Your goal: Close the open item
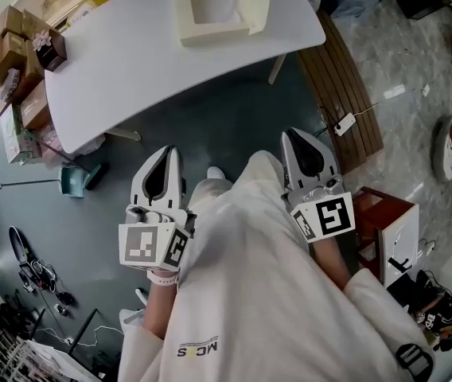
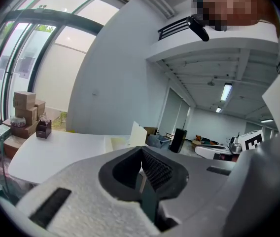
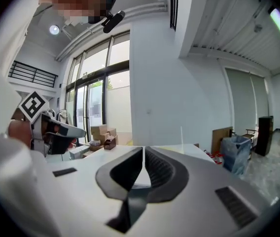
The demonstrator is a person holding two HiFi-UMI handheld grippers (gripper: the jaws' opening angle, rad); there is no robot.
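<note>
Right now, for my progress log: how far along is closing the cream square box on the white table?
Nothing is done: the cream square box on the white table sits open, lid raised. Nothing is in hand: the left gripper and right gripper are shut, empty, short of the table. Left: reach the box, fold its lid down.

Both your grippers out in front, jaws together.
Your left gripper (image 1: 165,153) and right gripper (image 1: 296,136) sit side by side, well apart, either side of your torso, pointing ahead. Each has its jaws closed tip to tip with nothing between them.
</note>
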